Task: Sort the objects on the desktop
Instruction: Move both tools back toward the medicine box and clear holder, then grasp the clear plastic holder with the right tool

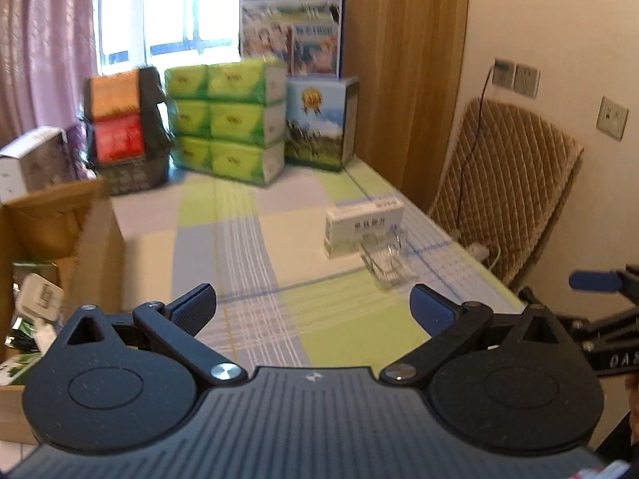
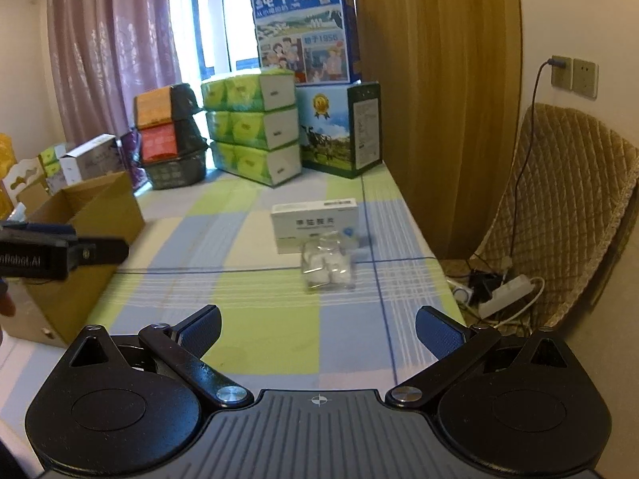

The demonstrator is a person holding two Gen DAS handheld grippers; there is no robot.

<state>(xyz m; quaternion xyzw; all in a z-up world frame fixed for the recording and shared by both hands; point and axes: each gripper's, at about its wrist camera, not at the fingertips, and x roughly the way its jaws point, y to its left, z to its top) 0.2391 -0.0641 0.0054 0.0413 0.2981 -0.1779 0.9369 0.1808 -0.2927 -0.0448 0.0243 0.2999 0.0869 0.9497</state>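
Observation:
A white medicine box lies on the checked tablecloth, toward its right side. Just in front of it rests a small clear plastic packet with white pieces inside. My left gripper hovers open over the cloth, nothing between its fingers, well short of the box. My right gripper is open too, empty, pointing at the packet from some distance. An open cardboard box stands at the left table edge, holding several small items in the left wrist view.
At the back stand stacked green tissue packs, milk cartons, a dark basket with orange and red packs. A padded chair, power strip and cables lie beyond the right table edge.

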